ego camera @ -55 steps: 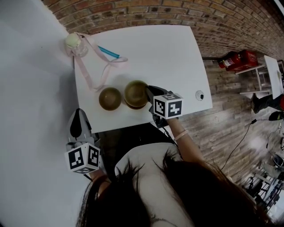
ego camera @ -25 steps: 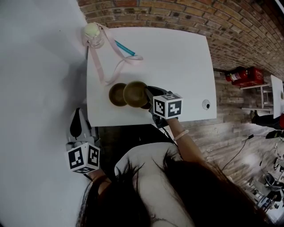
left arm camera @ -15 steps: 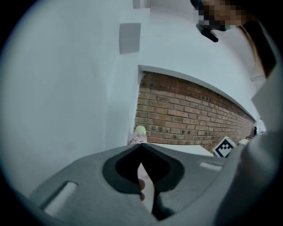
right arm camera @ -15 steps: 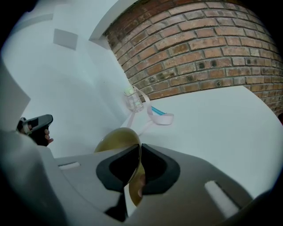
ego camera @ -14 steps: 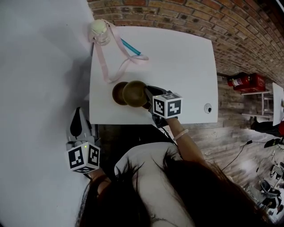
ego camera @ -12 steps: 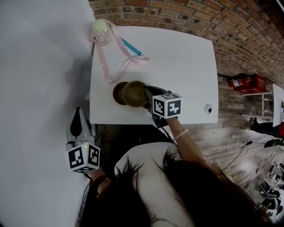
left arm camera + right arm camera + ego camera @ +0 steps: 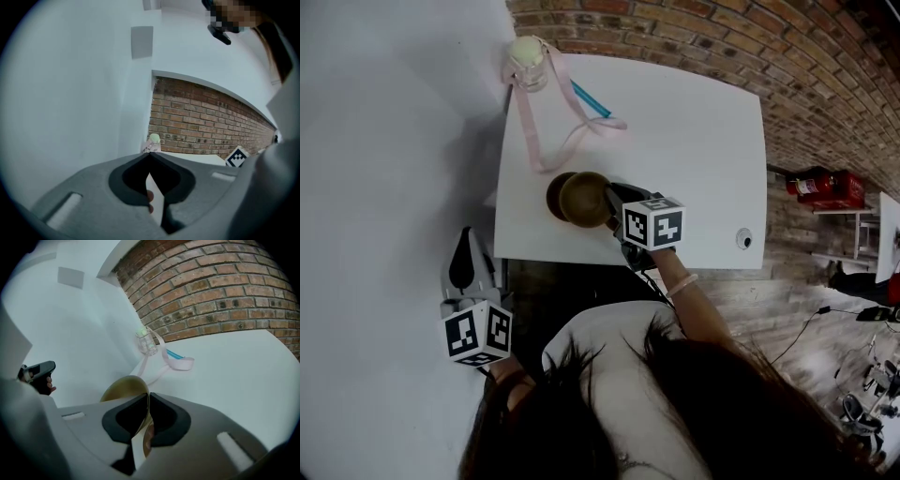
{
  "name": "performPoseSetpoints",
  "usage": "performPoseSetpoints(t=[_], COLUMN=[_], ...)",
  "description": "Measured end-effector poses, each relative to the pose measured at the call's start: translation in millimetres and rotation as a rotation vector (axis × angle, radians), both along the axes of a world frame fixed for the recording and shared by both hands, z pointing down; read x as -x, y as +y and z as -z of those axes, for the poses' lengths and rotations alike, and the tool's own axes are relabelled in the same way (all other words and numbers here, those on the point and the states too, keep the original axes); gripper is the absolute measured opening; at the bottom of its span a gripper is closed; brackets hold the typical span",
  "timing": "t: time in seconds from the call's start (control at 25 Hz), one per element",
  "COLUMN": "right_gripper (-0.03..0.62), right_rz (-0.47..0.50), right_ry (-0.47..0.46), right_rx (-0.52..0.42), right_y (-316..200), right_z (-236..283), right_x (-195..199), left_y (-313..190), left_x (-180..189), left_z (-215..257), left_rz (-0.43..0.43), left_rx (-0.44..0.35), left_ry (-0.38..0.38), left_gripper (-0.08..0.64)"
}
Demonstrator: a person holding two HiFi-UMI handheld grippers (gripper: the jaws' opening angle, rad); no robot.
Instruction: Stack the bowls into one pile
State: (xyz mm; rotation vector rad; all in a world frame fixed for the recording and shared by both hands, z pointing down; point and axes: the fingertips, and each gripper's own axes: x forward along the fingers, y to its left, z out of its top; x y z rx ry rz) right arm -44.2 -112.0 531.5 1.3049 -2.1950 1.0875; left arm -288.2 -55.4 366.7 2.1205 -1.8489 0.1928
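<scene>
Bowl on table, well right of left gripper whose jaws meet on nothing, is brass-coloured, round, mouth up. Held bowl, alike, overlaps its right side, near rim pinched by right gripper.

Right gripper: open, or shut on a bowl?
Shut on the bowl: the right gripper view shows its rim pinched between the right gripper's closed jaws.
</scene>
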Motion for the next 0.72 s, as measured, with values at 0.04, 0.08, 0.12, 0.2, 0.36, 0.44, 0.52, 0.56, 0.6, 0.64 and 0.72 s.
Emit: performPoseSetpoints(t=[0.04, 0.08, 0.12, 0.2, 0.36, 0.44, 0.52, 0.56, 0.6, 0.64, 0.72], right_gripper=[0.021, 0.021, 0.021, 0.023, 0.023, 0.023, 0.023, 0.023, 0.023, 0.023, 0.023], right_rz=[0.003, 0.005, 0.008, 0.015, 0.023, 0.026, 0.033, 0.036, 0.038, 0.038, 0.039], right_ry=[0.000, 0.000, -0.001, -0.007, -0.003, -0.001, -0.005, -0.008, -0.006, -0.002, 0.006], right_rx=[0.002, 0.004, 0.007, 0.015, 0.022, 0.025, 0.034, 0.037, 0.040, 0.041, 0.045], right_y=[-0.7, -1.2, -1.6, -2.0, -4.3, -5.2, -5.2, -5.2, -5.5, -6.1, -7.3], right_z=[-0.3, -0.7, -1.2, -3.5, -6.5, -7.8, -11.4, -13.0, -14.0, -14.7, -16.5], right_x=[0.9, 1.8, 3.0, 6.3, 11.0, 13.4, 17.0, 18.6, 19.5, 19.8, 20.8], left_y=[0.2, 0.4, 0.6, 1.0, 1.8, 2.4, 2.8, 3.0, 3.3, 3.7, 4.2], left_x=[1.1, 2.2, 3.5, 6.0, 10.4, 12.6, 15.4, 16.8, 18.2, 19.5, 22.2], left_z=[0.1, 0.2, 0.2, -0.3, -1.9, -2.4, -3.6, -4.0, -4.4, -4.7, -5.4], left_rz=[0.004, 0.008, 0.012, 0.019, 0.031, 0.037, 0.044, 0.048, 0.051, 0.055, 0.062], left_rx=[0.001, 0.002, 0.003, 0.004, 0.006, 0.008, 0.010, 0.011, 0.012, 0.013, 0.015], left_ry=[0.000, -0.001, -0.001, -0.002, -0.001, -0.001, -0.001, -0.001, -0.001, -0.001, -0.002], left_gripper=[0.000, 0.000, 0.000, 0.000, 0.000, 0.000, 0.000, 0.000, 0.000, 0.000, 0.000])
